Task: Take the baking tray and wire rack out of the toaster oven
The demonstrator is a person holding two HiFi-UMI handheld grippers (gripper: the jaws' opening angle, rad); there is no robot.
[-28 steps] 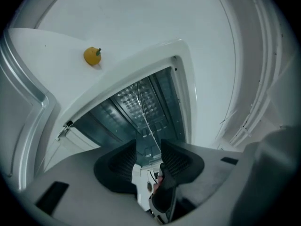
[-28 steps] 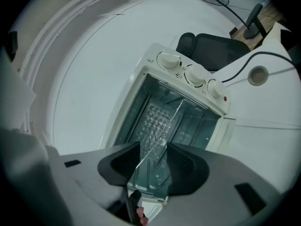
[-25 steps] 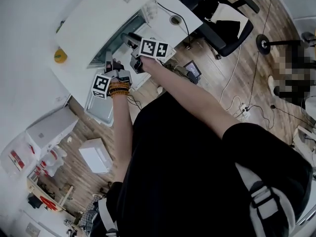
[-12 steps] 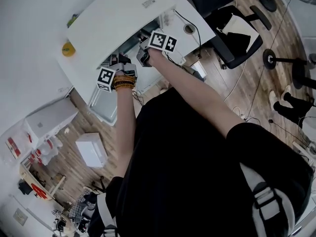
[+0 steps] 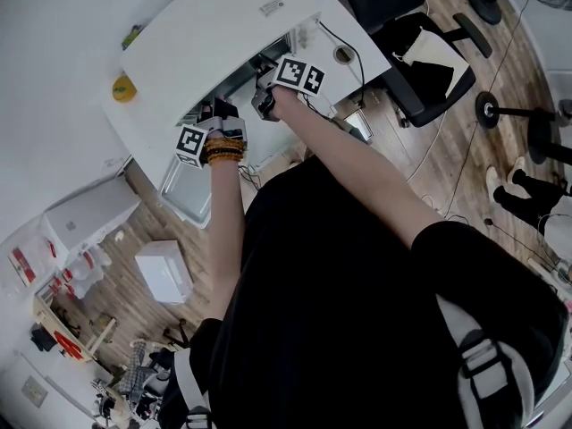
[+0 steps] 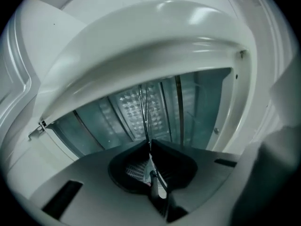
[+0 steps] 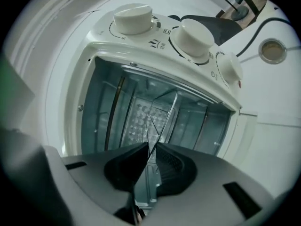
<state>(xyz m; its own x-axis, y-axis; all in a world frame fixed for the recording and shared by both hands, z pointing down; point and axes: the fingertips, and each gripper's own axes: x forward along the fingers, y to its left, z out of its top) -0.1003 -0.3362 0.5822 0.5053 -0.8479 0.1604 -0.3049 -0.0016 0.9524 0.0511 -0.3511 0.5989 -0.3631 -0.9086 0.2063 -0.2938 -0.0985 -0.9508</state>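
The white toaster oven (image 5: 234,79) stands open on the white table (image 5: 179,43). Its wire rack (image 6: 145,112) shows edge-on as thin wires running into the cavity. My left gripper (image 6: 150,157) has just been closing and is shut on the rack's front edge. In the right gripper view the same thin metal edge (image 7: 147,126) runs between the jaws of my right gripper (image 7: 150,147), which have just closed on it. Seen from the head view, the left gripper (image 5: 219,107) and the right gripper (image 5: 261,83) sit side by side at the oven mouth. I cannot pick out the baking tray.
Three white knobs (image 7: 193,34) line the oven's control side. A yellow object (image 5: 123,88) lies on the table's far left. A black office chair (image 5: 402,25) stands to the right, cables trail over the wooden floor, and a white box (image 5: 164,271) sits below the table.
Both grippers have pushed a little further into the oven mouth. Since half a second ago they have hardly shifted.
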